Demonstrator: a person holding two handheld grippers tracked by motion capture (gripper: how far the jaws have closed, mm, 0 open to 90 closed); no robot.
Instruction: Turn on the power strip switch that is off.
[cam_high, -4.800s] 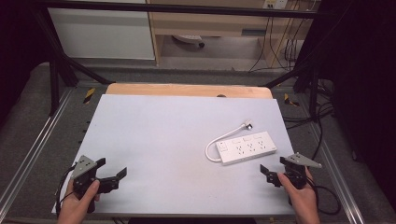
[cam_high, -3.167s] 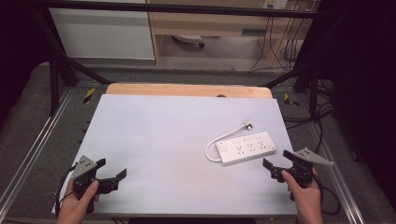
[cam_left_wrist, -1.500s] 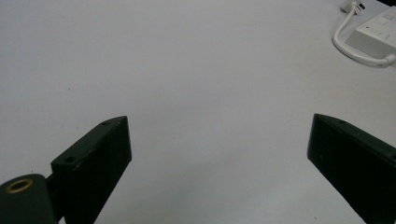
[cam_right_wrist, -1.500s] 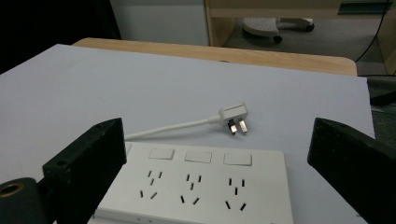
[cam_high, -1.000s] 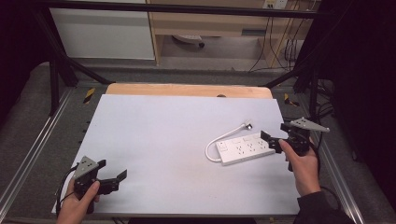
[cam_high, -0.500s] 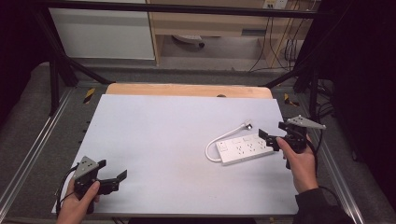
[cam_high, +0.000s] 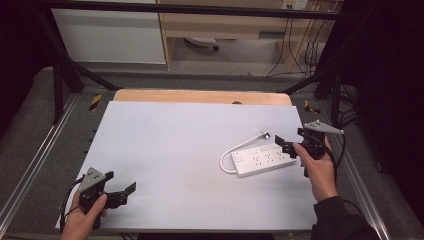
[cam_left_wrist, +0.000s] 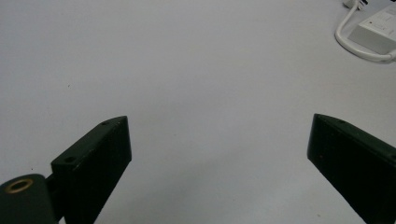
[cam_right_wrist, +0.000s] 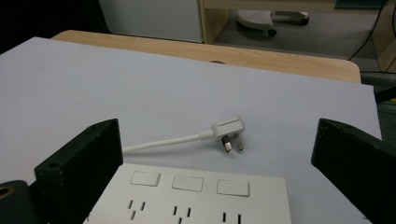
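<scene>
Right claw (cam_high: 286, 145), jaws wide, at the right end of the white power strip (cam_high: 262, 159) on the counter (cam_high: 175, 140); its plug (cam_right_wrist: 229, 129) lies beyond. Left claw (cam_high: 122, 192), jaws wide, rests at the near-left corner.

The left gripper (cam_left_wrist: 219, 163) looks along its two black jaws, which stand wide apart with nothing between them. Under them lies the pale grey table surface (cam_left_wrist: 187, 70), plain and flat. In the far upper right corner there is one end of a white power strip (cam_left_wrist: 376, 35), and its white cable (cam_left_wrist: 357, 44) curves around just beside it on the surface.
</scene>
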